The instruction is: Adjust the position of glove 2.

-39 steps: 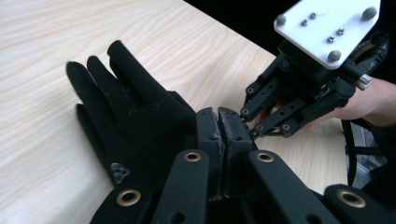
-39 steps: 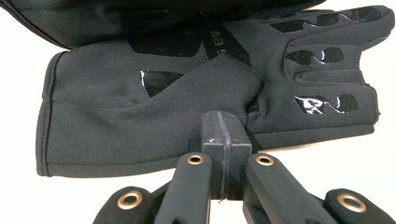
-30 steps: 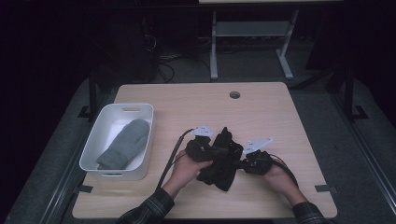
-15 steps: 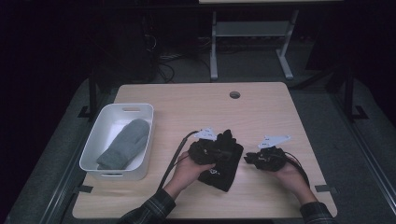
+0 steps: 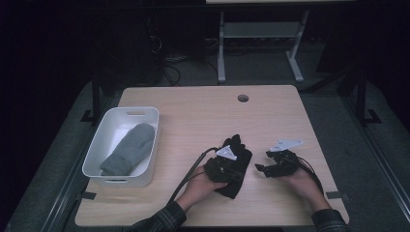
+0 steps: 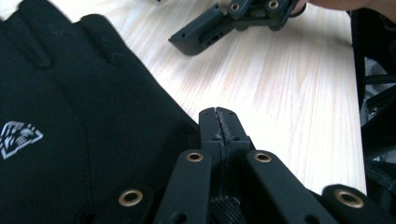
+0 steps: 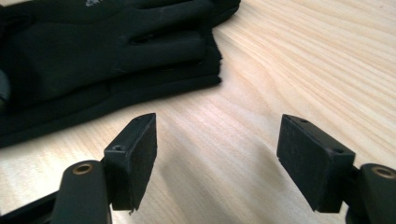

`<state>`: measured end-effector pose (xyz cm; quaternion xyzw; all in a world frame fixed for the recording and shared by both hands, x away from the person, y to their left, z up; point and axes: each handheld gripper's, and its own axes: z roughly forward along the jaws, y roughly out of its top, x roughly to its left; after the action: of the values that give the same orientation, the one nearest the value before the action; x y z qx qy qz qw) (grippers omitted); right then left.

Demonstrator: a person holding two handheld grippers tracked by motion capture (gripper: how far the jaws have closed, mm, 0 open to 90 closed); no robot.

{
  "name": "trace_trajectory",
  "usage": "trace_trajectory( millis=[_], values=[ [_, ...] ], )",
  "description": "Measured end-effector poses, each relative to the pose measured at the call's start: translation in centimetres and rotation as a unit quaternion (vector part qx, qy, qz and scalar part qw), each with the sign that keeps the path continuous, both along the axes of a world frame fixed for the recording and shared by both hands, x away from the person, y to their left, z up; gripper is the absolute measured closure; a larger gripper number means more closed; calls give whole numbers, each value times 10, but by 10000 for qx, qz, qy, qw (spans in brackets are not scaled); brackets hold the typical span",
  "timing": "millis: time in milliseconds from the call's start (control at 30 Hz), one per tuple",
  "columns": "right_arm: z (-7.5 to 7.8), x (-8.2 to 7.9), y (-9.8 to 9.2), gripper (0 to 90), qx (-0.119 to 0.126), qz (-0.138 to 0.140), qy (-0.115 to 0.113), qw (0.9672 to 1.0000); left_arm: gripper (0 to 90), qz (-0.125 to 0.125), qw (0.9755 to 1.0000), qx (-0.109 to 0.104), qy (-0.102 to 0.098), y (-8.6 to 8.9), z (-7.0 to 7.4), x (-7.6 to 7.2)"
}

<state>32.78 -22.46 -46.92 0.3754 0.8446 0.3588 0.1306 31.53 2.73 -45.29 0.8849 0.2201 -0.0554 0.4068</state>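
A black glove [image 5: 236,145] lies flat on the wooden table [image 5: 193,111], near the front at mid-right. My left gripper [image 5: 231,166] rests on top of it, jaws pressed together at the glove's [image 6: 70,116] right edge, with fabric showing between them. In the left gripper view the gripper [image 6: 218,123] points toward my right gripper [image 6: 205,35]. My right gripper [image 5: 258,169] sits just right of the glove, apart from it. In its own view it [image 7: 217,144] is open over bare wood, and the glove [image 7: 107,51] lies ahead to the left.
A white bin [image 5: 96,159] stands at the table's left side with a grey mitten [image 5: 128,147] inside. A round cable hole [image 5: 243,98] sits near the far edge. A person's hands hold both grippers at the front edge.
My right gripper has let go of the glove, opened and drawn off to the right. The glove has settled flat under my left gripper, which has barely moved.
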Motion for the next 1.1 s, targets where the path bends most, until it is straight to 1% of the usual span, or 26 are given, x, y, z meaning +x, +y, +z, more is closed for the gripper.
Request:
trace_trajectory(
  millis=[67,167,200,333,367,433,467,533,700,733,767,867,967,1100],
  values=[
    [0,0,-1,271,-1,-54,21,10000,893,7,10000,89,-44,4,1,-2],
    [-1,1,-1,255,-22,-91,-28,10000,893,0,9997,247,-84,11,1,-5],
    [-1,1,-1,250,-20,-94,-24,10000,894,18,9996,255,-82,14,0,-6],
    [-1,1,-1,231,-31,-116,-44,9999,893,39,9990,415,-136,26,2,-9],
    [-1,1,-1,226,-25,-124,-74,9999,894,67,9990,411,-145,29,2,-11],
    [-1,2,-2,214,-19,-158,-65,9999,893,80,9987,464,-182,35,3,-13],
    [-1,2,-2,207,-21,-184,-71,9998,894,68,9984,524,-189,37,4,-13],
    [-1,2,-3,200,-31,-220,-63,9997,894,109,9982,546,-201,44,4,-15],
    [-3,3,-4,185,-116,-246,-82,9996,893,188,9977,622,-183,61,5,-16],
    [-4,3,-3,181,-134,-232,-96,9996,894,149,9975,669,-197,63,6,-16],
    [-4,3,-3,178,-159,-236,-98,9995,893,185,9976,643,-194,64,6,-16],
    [-5,3,-2,172,-230,-199,-92,9995,893,178,9975,658,-196,65,7,-17],
    [-6,3,-1,167,-285,-193,-70,9994,882,166,9978,616,-204,65,8,-17],
    [-7,3,-1,154,-239,-182,-71,9995,778,178,9978,567,-300,65,12,-17]
  ],
)
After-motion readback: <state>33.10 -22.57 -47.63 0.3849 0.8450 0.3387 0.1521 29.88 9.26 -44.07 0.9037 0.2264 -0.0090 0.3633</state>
